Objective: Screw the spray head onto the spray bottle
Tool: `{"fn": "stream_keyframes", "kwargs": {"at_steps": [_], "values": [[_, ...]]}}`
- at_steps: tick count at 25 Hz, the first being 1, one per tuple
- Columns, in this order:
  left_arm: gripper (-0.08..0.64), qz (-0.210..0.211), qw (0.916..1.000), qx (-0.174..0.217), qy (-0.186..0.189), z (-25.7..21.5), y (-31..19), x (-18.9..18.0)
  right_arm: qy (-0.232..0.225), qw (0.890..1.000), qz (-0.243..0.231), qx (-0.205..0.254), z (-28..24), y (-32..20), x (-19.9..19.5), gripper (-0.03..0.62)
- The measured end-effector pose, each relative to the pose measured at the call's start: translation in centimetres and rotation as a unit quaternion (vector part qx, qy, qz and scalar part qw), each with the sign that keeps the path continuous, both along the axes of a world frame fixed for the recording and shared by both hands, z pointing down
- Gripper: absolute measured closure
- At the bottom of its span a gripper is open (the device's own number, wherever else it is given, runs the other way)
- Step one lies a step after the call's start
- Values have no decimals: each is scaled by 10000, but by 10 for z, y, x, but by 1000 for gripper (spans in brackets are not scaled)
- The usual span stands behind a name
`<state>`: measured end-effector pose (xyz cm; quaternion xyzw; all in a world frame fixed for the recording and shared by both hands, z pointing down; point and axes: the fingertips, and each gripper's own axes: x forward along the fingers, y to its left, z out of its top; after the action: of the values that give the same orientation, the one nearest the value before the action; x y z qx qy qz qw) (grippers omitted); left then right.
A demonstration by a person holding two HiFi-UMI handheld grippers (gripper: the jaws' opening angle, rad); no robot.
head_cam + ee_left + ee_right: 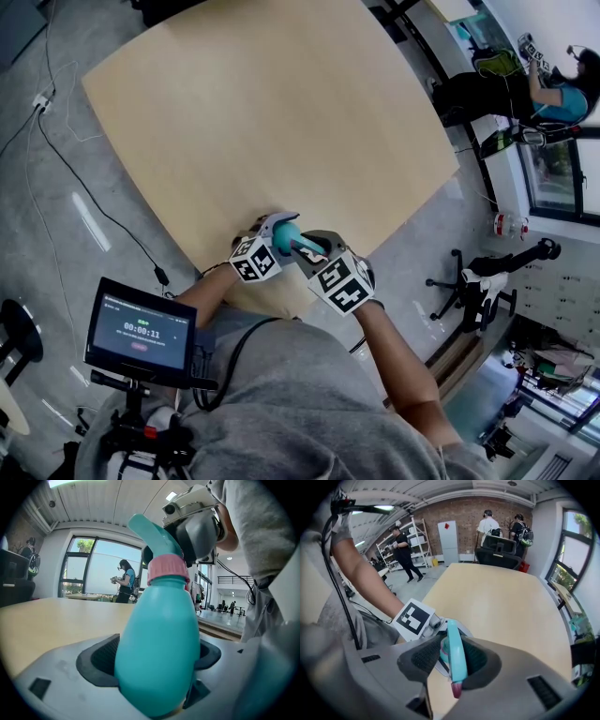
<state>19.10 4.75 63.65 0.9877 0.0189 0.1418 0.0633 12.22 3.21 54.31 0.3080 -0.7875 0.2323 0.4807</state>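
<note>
While upright, bottle [159,644] in left hand-held gripper [278,228]

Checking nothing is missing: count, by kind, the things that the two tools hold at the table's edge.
spray bottle: 1
spray head: 1
Total: 2

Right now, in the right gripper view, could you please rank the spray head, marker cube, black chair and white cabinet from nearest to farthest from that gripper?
1. spray head: gripped between the jaws of the right gripper.
2. marker cube: just beyond, at left.
3. black chair: at the far end of the table.
4. white cabinet: against the brick wall, farthest back.
</note>
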Motion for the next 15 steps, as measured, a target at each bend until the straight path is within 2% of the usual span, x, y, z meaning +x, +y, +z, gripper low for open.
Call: {"fn": "stream_keyframes", "kwargs": {"at_steps": [3,7,9,12,15], "values": [[146,42,10000,-1,27,-1,3,0,151,9991,-379,101,3,4,-1,476],[144,69,10000,-18,58,-3,4,-1,69,9972,-681,317,0,6,-4,476],[144,64,9999,-33,76,-4,5,-1,-174,9975,-601,320,1,6,-5,476],[144,92,9999,-68,93,-6,7,-4,-558,9981,-182,195,3,4,-10,472],[144,149,9997,-161,122,-9,7,-8,-543,9980,-95,314,6,4,-15,468]]}}
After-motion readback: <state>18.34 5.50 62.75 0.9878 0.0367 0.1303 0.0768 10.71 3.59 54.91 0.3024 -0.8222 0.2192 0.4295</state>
